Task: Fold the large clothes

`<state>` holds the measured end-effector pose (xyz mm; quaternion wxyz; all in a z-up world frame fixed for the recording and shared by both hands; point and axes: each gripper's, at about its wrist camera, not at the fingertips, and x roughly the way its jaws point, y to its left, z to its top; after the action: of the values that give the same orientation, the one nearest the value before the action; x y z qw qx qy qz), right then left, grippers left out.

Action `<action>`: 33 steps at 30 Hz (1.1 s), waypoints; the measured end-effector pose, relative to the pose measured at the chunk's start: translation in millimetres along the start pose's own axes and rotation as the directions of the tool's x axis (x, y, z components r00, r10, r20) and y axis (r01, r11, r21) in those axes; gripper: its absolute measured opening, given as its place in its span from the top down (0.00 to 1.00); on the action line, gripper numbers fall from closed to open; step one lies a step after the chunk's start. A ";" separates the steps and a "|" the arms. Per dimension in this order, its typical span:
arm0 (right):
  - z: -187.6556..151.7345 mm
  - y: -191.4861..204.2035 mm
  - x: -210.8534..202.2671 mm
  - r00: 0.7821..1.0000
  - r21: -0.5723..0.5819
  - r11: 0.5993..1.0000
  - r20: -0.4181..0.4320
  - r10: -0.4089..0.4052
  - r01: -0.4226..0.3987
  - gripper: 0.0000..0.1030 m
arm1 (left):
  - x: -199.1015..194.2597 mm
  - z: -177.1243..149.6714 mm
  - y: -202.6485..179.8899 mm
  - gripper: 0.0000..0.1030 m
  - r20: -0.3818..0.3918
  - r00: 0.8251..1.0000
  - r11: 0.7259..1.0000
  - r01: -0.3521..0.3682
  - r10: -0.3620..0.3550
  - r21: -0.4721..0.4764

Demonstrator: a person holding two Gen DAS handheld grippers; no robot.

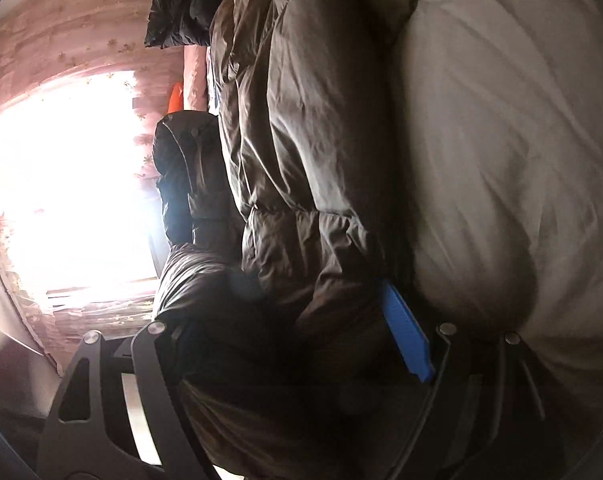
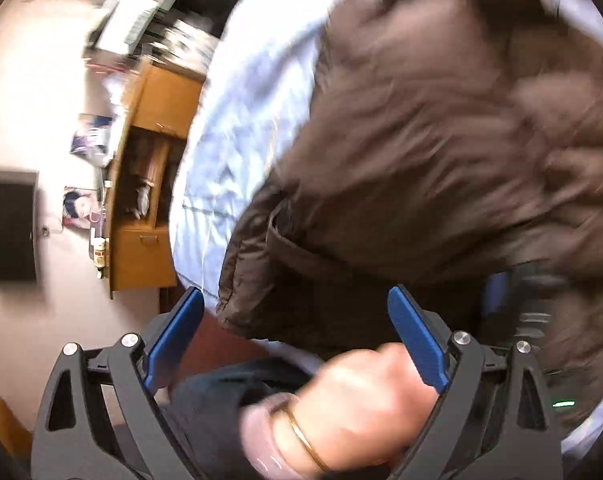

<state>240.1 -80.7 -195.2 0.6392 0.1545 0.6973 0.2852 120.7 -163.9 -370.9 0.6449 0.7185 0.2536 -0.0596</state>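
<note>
One brown puffer jacket (image 1: 301, 140) lies on a bed covered with a pale sheet (image 1: 501, 140), with a second, black padded garment (image 1: 189, 184) beside it toward the window. The left gripper (image 1: 293, 332) has jacket fabric bunched between its fingers; one blue pad (image 1: 407, 332) shows, the other is hidden, so I cannot tell whether it clamps the cloth. The right gripper (image 2: 297, 336) stands wide, nothing pressed between its two blue pads, above the jacket's edge and a hand (image 2: 341, 408) wearing a thin bangle. Around the bed: a bright window with one pink flowered curtain (image 1: 61, 60), a wooden cabinet (image 2: 149, 184), a pale wall.
</note>
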 end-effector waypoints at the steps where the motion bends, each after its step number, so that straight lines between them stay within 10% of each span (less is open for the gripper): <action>1: 8.9 3.8 17.8 0.997 0.006 0.997 -0.014 -0.080 0.080 0.09 | -19.2 -2.4 -9.1 0.22 0.000 1.000 1.000 -0.003 0.003 0.001; 5: 37.6 -4.8 45.7 0.975 0.121 0.968 0.008 -0.222 0.219 0.16 | -22.6 -4.5 -12.8 0.22 0.003 1.000 1.000 -0.003 0.003 -0.001; 8: 48.7 -12.0 43.2 0.968 0.143 0.964 0.086 -0.236 0.222 0.83 | -23.5 -8.2 -9.3 0.22 -0.011 1.000 0.999 0.027 -0.028 -0.028; 13: 49.7 -28.5 -8.3 0.968 0.141 0.989 0.252 0.006 -0.043 0.93 | -23.0 -14.4 -1.3 0.15 -0.009 0.999 0.998 0.038 -0.038 -0.052; 15: 50.3 -36.4 -45.2 0.919 0.098 0.965 0.341 0.197 -0.244 0.93 | -20.8 -15.9 4.4 0.08 -0.038 0.998 0.996 0.038 -0.041 -0.079; 17: 49.3 -56.0 -86.1 0.823 0.061 0.906 0.447 0.351 -0.420 0.92 | -15.3 -20.6 18.8 0.02 -0.063 0.997 0.990 0.033 -0.042 -0.135; 18: 49.1 -72.8 -107.4 0.769 0.057 0.874 0.505 0.391 -0.482 0.91 | -10.0 -25.9 28.5 0.02 -0.082 0.995 0.985 0.043 -0.057 -0.166; 20: 51.5 -105.0 -131.7 0.729 0.086 0.852 0.566 0.385 -0.516 0.73 | 0.9 -37.2 44.1 0.02 -0.124 0.986 0.969 0.083 -0.115 -0.234; 23: 50.4 -169.4 -146.3 0.794 0.289 0.854 0.570 0.209 -0.432 0.42 | 12.6 -53.0 58.9 0.02 -0.152 0.964 0.932 0.161 -0.219 -0.324; 26: 27.1 -221.5 -154.0 0.805 0.407 0.838 0.590 0.063 -0.364 0.40 | 22.0 -70.6 75.1 0.02 -0.158 0.940 0.883 0.213 -0.301 -0.418; 33: -24.2 -263.3 -137.3 0.843 0.452 0.848 0.538 -0.012 -0.277 0.24 | 11.6 -117.1 128.2 0.02 0.107 0.853 0.644 0.462 -0.511 -0.609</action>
<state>274.2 -373.1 -241.2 0.7171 0.4398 0.5346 0.0816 159.0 -53.6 -241.8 0.7922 0.3755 0.4664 -0.1178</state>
